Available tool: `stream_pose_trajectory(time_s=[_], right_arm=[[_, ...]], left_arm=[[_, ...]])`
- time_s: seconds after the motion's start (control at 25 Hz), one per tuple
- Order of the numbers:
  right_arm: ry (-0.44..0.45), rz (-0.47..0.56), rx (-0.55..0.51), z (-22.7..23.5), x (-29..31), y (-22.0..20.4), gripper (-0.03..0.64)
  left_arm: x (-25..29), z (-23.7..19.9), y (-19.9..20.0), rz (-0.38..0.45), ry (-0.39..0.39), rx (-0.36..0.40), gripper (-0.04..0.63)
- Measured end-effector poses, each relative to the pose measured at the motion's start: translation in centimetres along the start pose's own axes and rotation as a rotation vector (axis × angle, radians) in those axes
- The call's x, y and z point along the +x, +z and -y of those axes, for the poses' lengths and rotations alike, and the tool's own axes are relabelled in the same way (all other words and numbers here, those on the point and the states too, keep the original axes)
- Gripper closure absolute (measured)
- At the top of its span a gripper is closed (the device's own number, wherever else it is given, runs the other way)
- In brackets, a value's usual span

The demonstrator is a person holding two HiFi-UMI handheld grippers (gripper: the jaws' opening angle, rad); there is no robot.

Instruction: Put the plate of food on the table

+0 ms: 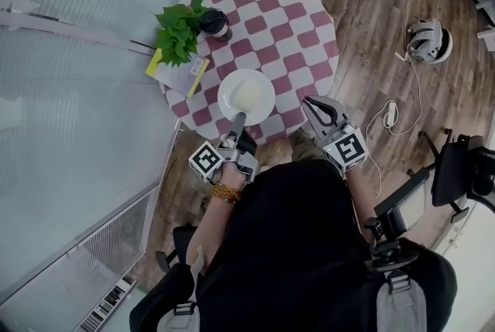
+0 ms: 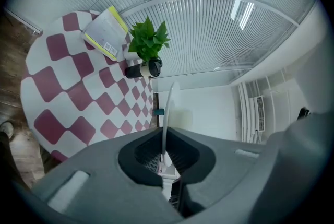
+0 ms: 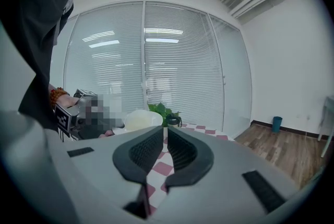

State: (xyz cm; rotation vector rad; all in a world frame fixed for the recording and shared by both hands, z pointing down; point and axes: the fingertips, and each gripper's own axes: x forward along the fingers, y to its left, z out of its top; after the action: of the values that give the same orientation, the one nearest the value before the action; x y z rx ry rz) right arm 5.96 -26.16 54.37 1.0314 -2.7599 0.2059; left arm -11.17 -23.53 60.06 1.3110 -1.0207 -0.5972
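Holding the plate (image 1: 246,96) over the table's (image 1: 294,21) near edge
The left gripper (image 1: 238,121), near level, clamps its rim; the right gripper (image 1: 313,107) alongside, jaws together, empty.

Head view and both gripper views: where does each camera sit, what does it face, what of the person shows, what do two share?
Head view: head-mounted, looking down on table, plate; torso, left gripper, right gripper.
Left gripper view: along jaws gripping plate, toward plant; jaws only.
Right gripper view: across table; torso, left hand.
Shared: plate, plant.
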Motion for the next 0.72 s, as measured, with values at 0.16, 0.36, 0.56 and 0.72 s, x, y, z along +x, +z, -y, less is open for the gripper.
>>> stream_pose_trajectory(time_s=[0.16, 0.36, 0.56, 0.72], right_arm=[[-0.048, -0.028, 0.026, 3.9, 0.2, -0.2, 0.600], [-0.074, -0.017, 0.056, 7.2, 0.3, -1.1, 0.600], [-0.099, -0.029, 0.079, 10.2, 0.3, -1.9, 0.600], [-0.132, -0.036, 0.106, 12.1, -0.3, -2.7, 0.600]], left_arm=[[5.4, 1.8, 0.7, -0.025, -0.016, 0.027, 0.578], [13.1, 6.0, 2.2, -0.033, -0.088, 0.055, 0.579], [20.6, 10.0, 5.1, -0.009, -0.155, 0.068, 0.578], [26.1, 11.7, 8.0, 0.031, -0.190, 0.082, 0.580]])
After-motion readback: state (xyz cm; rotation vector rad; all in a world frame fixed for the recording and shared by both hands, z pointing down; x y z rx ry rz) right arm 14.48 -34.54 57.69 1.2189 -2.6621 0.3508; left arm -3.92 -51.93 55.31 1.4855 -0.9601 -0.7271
